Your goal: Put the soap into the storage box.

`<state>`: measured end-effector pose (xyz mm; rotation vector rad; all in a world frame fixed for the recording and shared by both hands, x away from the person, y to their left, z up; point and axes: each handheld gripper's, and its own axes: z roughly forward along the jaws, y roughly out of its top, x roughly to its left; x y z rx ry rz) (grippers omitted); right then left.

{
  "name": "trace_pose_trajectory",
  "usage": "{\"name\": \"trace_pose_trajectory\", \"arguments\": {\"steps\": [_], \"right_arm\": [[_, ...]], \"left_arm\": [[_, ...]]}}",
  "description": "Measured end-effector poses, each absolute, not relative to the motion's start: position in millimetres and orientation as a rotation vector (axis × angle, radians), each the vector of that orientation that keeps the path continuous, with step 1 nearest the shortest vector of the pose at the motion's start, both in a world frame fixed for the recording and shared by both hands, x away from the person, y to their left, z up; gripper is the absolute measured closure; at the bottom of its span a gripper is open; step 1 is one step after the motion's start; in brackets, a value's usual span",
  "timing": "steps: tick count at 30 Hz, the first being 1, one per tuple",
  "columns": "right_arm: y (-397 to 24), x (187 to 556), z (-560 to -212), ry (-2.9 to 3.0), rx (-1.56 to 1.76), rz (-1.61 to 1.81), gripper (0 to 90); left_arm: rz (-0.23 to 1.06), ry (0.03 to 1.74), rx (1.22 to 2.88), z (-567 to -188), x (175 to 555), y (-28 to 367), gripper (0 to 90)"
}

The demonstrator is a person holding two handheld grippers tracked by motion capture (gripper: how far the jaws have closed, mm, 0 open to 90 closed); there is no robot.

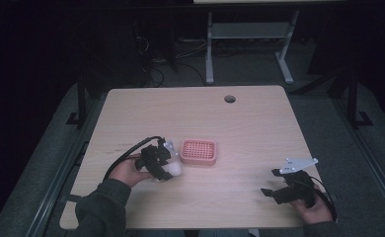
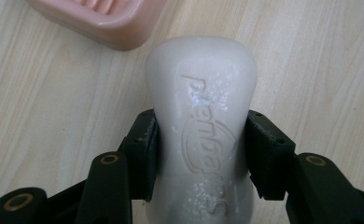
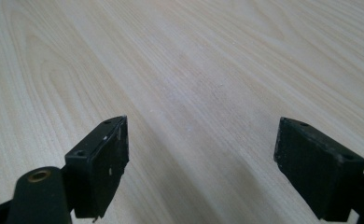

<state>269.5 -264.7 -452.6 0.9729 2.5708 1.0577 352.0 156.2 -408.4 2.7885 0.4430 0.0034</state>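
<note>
A white bar of soap with raised lettering sits between my left gripper's black pads, which press on both its sides. In the high view the left gripper holds the soap low over the wooden table, just left of a pink slotted soap dish. A corner of the dish shows at the top of the left gripper view. My right gripper rests near the table's front right, jaws wide apart over bare wood, as its own view shows.
The wooden table has a round cable hole at the back. Dark floor, cables and a white desk frame lie beyond the far edge. A sleeve comes in at the front left.
</note>
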Motion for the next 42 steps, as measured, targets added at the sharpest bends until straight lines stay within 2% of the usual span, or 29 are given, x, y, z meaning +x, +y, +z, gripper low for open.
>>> {"name": "trace_pose_trajectory", "arguments": {"steps": [42], "right_arm": [[-271,269,-452,2.557,0.988,1.076,17.6]], "left_arm": [[-0.006,0.397,2.815,-400,371,136,50.0]]}}
